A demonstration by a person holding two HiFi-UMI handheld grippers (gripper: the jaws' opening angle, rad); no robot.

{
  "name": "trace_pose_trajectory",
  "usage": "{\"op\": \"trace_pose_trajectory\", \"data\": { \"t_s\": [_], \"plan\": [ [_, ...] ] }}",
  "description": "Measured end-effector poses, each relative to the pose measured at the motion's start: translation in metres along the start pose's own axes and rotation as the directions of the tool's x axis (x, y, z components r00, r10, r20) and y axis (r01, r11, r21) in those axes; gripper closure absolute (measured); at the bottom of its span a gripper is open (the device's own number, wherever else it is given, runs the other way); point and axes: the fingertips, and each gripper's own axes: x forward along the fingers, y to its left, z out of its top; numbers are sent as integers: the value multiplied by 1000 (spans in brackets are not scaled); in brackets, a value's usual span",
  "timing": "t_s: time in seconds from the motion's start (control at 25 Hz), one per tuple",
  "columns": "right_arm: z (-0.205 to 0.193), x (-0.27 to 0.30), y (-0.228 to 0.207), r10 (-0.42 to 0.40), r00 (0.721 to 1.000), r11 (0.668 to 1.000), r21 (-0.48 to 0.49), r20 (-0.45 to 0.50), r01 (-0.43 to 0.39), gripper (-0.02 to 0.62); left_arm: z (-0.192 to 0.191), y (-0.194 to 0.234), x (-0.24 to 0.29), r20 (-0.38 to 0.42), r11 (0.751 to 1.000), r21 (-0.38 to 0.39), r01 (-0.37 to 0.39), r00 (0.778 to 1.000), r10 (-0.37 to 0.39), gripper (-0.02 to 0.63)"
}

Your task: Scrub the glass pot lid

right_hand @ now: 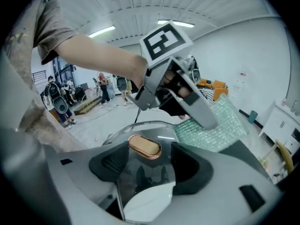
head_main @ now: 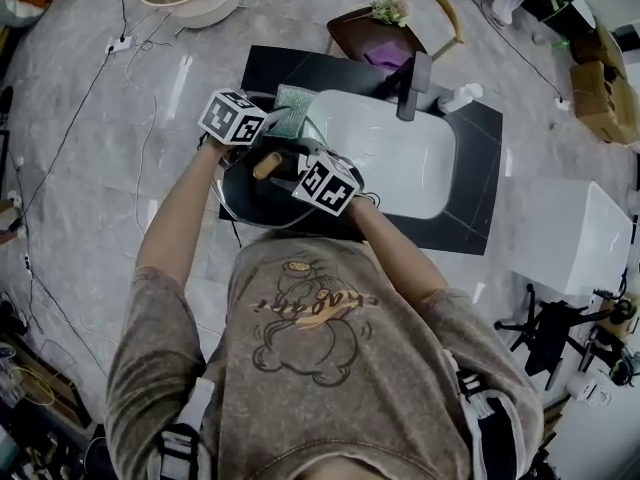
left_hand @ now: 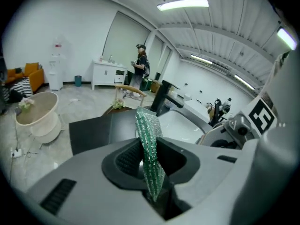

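A white sink (head_main: 400, 163) and a black faucet (head_main: 412, 86) are set in the dark surface (head_main: 470, 203), with a chair (head_main: 400, 23) behind. The glass pot lid (right_hand: 140, 175) is clamped at its rim by the right gripper (right_hand: 145, 165) and held left of the sink. A green scouring pad (left_hand: 148, 135) is pinched in the left gripper (left_hand: 151, 165), near the lid's wooden knob (right_hand: 145, 146). Whether the pad and the glass are touching cannot be told.

I hold the glass pot lid (right_hand: 140, 182), clear with an oval bronze-coloured knob (right_hand: 145, 146), tilted between the jaws of the right gripper (right_hand: 147, 165). The green scouring pad (left_hand: 151, 139) stands pinched upright in the left gripper (left_hand: 150, 162), beside the lid's far rim.
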Motion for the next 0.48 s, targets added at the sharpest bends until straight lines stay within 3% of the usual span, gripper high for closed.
{"op": "trace_pose_trajectory", "data": {
  "t_s": [0.2,0.48],
  "plan": [
    [15,-40,-20,-83,990,995,70,113,75,308,10,12,-68,152,986,-70,-149,976,159,512],
    [6,-101,-35,-208,953,968,185,221,169,308,-7,-17,-153,330,945,-161,-284,887,322,512]
  ]
}}
